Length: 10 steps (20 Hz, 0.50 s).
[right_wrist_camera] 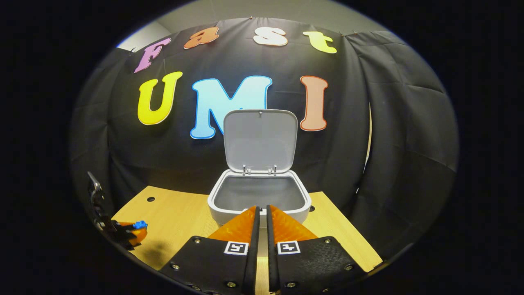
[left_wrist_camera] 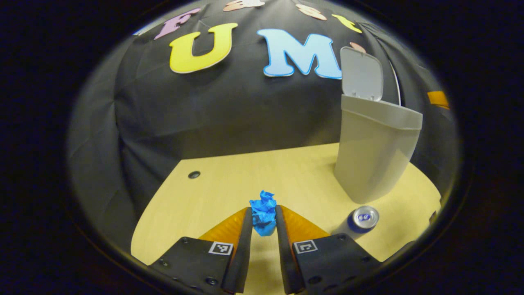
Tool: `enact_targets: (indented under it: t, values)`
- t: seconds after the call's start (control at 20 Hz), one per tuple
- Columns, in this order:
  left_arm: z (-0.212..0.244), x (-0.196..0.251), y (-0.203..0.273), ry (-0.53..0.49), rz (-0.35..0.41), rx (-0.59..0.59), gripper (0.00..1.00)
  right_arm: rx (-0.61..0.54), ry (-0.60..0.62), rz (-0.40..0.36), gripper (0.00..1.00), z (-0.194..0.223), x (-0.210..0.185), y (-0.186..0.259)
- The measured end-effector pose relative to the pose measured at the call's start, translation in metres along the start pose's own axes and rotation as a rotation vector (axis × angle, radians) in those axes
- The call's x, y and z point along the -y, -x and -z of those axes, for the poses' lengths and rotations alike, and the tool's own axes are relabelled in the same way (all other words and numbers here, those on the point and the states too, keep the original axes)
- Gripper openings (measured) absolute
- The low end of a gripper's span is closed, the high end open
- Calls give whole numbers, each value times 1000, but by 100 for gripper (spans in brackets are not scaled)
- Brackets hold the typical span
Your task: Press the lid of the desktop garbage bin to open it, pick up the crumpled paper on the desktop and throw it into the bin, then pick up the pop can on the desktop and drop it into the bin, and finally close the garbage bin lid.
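The crumpled paper [left_wrist_camera: 263, 213] sits pinched between the two fingers of the left gripper [left_wrist_camera: 263, 219], both of them pressing its sides, its blue wad sticking out just past the tips. In the left gripper view it looks to be raised a little over the desktop [left_wrist_camera: 229, 180], though how far off the wood I cannot tell. From the right gripper view the same gripper [right_wrist_camera: 123, 230] shows low at the left edge, the paper [right_wrist_camera: 140, 224] a blue speck at its tip.

Just to the right of that gripper, near its right finger, the pop can [left_wrist_camera: 360, 219] stands untouched on the wood. Beyond the can — ahead and to the right of the held paper — rises the garbage bin [left_wrist_camera: 374, 151], its lid [left_wrist_camera: 362, 73] swung upright, so the mouth is free.

That is the relation the next move turns on: the bin lies forward-right of the left gripper and stands taller than the paper's present height, so I judge the carry must go up and rightward, passing over the can before clearing the rim.

The right gripper [right_wrist_camera: 262, 213] has its fingers pressed nearly together on nothing — only a thin gap shows between them. It hangs just in front of the bin [right_wrist_camera: 258, 207], looking down into the open mouth under the raised lid [right_wrist_camera: 260, 141]. It is the nearer of the two to the bin, and could crowd the approach.
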<state>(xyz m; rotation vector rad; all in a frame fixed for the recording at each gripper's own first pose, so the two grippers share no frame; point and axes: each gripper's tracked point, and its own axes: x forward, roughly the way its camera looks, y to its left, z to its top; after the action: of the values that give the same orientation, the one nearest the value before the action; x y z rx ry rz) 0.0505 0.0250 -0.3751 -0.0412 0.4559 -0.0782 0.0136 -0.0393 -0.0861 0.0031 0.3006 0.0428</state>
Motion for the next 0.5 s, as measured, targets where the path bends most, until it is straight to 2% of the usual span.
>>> enact_targets:
  t: [0.1,0.15,0.3,0.5]
  values:
    - [-36,20,-1,-19,43,64,37,2,-1,11,12,1,4,3]
    - [-55,32,-3,-20,70,96,41,3,-2,17,12,1,6,5]
    - [-115,74,-13,-47,154,186,41,6,-13,44,12,6,17,12]
    - [-164,135,-21,-103,271,263,39,-1,-51,101,12,17,39,23]
